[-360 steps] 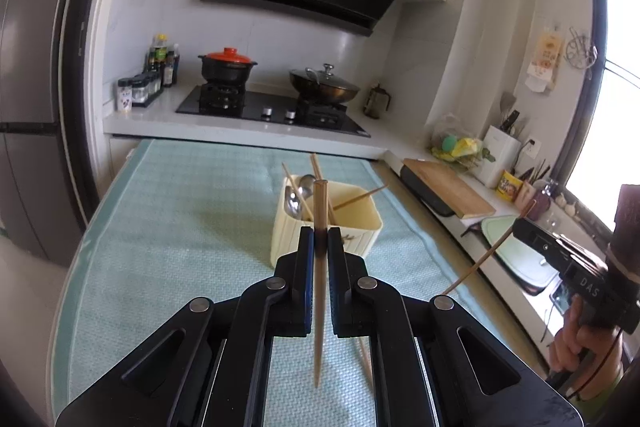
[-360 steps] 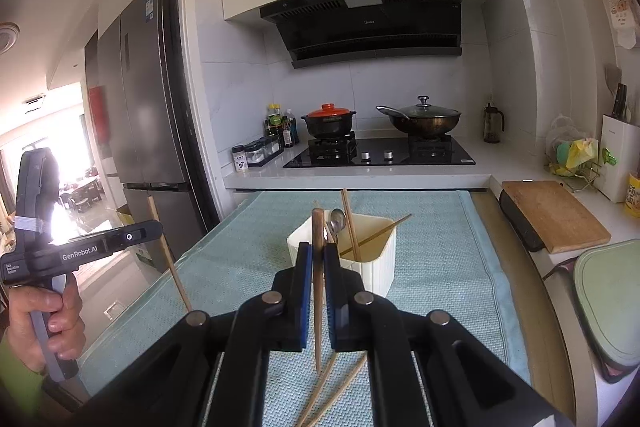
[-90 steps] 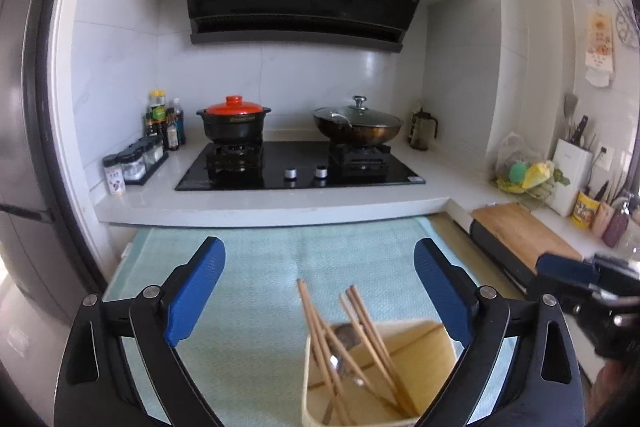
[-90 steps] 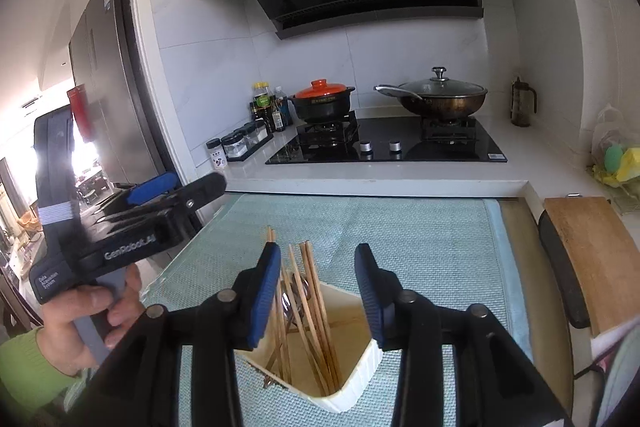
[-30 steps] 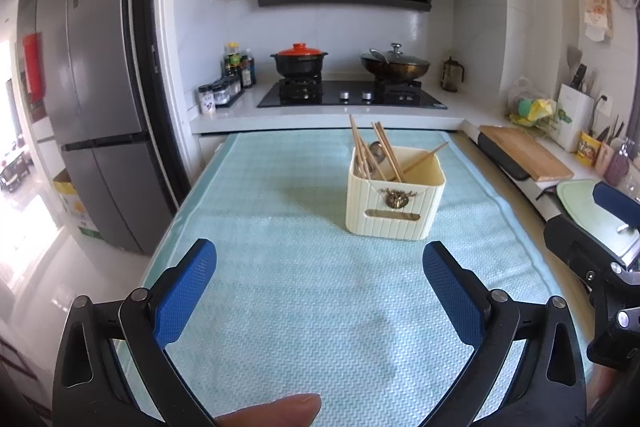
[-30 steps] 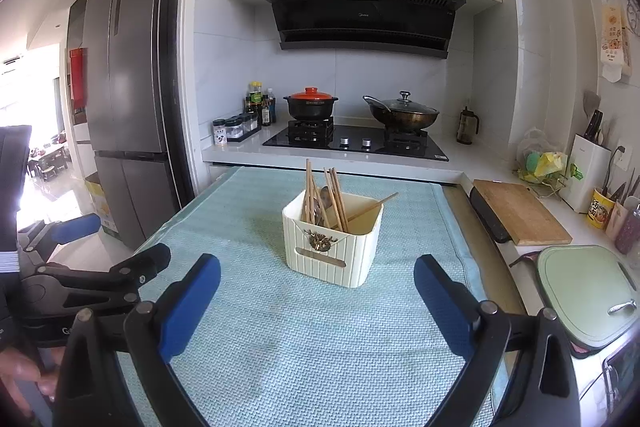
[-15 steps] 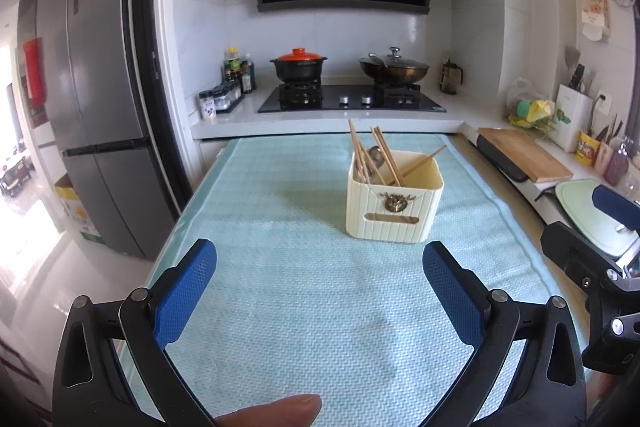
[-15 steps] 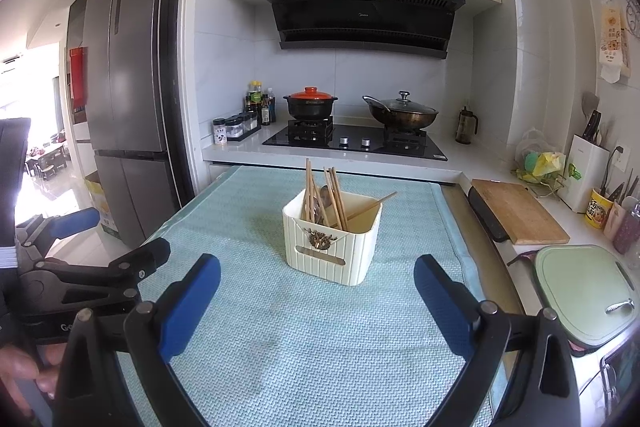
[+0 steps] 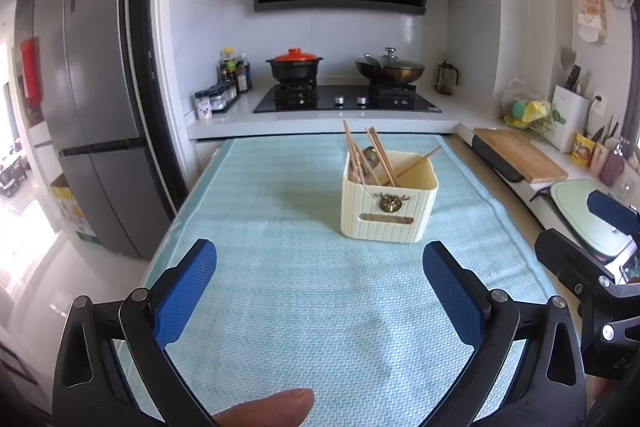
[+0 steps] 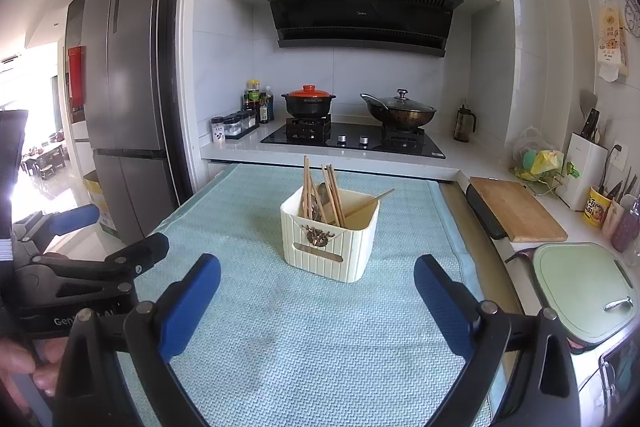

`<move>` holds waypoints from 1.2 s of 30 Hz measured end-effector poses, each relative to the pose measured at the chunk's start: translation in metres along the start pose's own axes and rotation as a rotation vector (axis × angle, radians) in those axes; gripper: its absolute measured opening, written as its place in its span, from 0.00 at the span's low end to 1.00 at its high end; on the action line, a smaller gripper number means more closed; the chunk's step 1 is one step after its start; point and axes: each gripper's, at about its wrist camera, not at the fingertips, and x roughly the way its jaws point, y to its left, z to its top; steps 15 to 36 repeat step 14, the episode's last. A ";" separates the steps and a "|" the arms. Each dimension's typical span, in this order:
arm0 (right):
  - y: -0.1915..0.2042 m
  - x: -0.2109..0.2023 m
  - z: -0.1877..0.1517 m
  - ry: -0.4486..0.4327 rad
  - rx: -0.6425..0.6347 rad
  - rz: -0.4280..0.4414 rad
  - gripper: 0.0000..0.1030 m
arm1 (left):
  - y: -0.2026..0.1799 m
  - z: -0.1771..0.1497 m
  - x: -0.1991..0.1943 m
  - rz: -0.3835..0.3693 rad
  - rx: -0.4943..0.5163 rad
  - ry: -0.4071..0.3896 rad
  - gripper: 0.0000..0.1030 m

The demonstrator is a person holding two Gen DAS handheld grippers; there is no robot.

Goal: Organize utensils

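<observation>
A cream ribbed holder (image 9: 386, 211) stands on the light green mat (image 9: 304, 307). It holds several wooden chopsticks (image 9: 376, 157) and a metal spoon (image 9: 370, 155). It also shows in the right wrist view (image 10: 330, 241), with the chopsticks (image 10: 330, 193) leaning in it. My left gripper (image 9: 320, 287) is open and empty, well short of the holder. My right gripper (image 10: 316, 291) is open and empty, also short of the holder. Each gripper shows at the side of the other's view.
A stove with a red-lidded pot (image 9: 295, 65) and a wok (image 9: 390, 69) lies behind the mat. A wooden cutting board (image 10: 516, 209) and a green lid (image 10: 580, 287) sit on the right counter. A fridge (image 9: 96, 123) stands at the left.
Both grippers held chopsticks 12 s ago, then opened over the holder and drew back. In the last second the views barely shift and the grippers stay open.
</observation>
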 end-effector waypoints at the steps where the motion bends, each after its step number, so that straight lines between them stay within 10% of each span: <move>1: 0.000 0.000 0.000 0.000 0.000 0.000 0.96 | 0.000 0.000 0.000 0.000 0.002 -0.001 1.00; 36: -0.006 0.000 -0.006 0.007 0.017 -0.012 0.96 | -0.004 -0.004 0.000 0.021 -0.001 -0.002 1.00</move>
